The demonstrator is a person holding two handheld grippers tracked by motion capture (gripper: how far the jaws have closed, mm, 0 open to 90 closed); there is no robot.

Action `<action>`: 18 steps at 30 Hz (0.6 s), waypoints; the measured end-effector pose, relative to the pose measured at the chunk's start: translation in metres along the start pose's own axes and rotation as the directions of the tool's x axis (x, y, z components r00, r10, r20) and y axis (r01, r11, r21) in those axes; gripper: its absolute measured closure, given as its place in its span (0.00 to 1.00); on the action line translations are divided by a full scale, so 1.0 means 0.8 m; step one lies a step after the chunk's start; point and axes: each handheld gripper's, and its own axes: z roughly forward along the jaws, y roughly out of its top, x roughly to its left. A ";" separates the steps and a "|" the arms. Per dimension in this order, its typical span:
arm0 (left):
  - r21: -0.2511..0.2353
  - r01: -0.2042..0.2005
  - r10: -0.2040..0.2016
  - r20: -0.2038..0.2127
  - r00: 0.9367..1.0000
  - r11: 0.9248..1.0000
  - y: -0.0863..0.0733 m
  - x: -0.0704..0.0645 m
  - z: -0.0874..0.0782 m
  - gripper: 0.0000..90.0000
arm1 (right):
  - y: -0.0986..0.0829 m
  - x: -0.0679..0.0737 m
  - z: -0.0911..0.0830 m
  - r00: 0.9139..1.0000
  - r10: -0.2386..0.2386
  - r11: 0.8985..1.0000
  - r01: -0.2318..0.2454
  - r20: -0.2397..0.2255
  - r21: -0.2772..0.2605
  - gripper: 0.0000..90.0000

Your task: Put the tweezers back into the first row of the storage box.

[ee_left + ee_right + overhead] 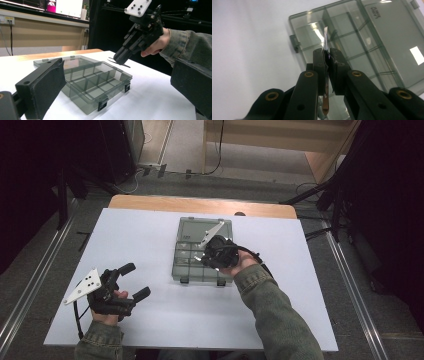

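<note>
Scalpel (325, 45) in right tongs (329, 58) above organizer box (186, 254).

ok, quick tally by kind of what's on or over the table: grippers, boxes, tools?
Grippers: 2 (left gripper open on the table, right gripper shut on the tool)
Compartment boxes: 1 (clear grey organiser box, lid open)
Thin metal tools: 1 (scalpel-like tool, held over the box)
Total: 4
</note>
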 end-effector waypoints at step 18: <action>0.003 0.000 0.000 0.000 1.000 1.000 0.000 0.000 0.000 0.00 | -0.003 -0.030 0.021 0.994 0.034 0.999 -0.030 0.104 -0.038 0.96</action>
